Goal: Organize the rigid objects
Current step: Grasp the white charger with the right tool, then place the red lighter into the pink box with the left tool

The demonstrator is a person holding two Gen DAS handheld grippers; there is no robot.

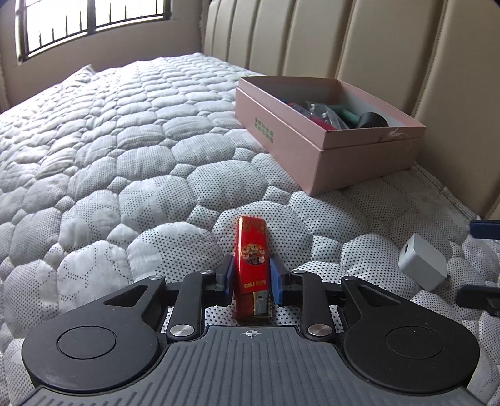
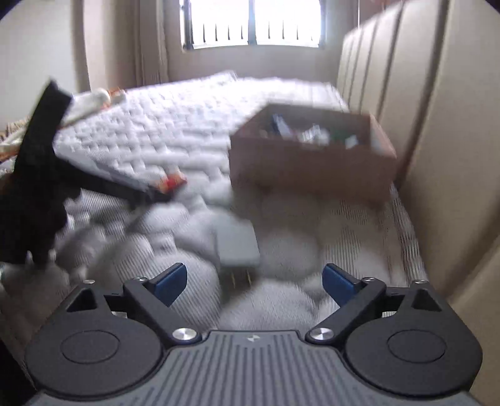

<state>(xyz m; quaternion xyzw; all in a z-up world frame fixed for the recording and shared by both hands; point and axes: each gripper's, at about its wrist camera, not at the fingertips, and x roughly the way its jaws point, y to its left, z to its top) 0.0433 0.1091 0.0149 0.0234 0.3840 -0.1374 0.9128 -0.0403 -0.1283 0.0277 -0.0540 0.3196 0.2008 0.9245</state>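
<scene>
Our left gripper [image 1: 252, 278] clamps the lighter [image 1: 252, 268], short of the box [image 1: 315, 146]. Our right gripper [image 2: 254, 282] gapes over what seems the charger [image 2: 239, 246], also near the box.

This is a bedroom in a home. A bed's quilted white mattress [image 1: 125, 140] fills most of the left wrist view, with a padded beige headboard [image 1: 359, 40] running along it from 12 to 3 o'clock. A barred window [image 1: 78, 22] sits at 11 o'clock, daylight coming through. A pink cardboard box [image 1: 328, 146] of small household odds and ends rests on the mattress against the headboard.
</scene>
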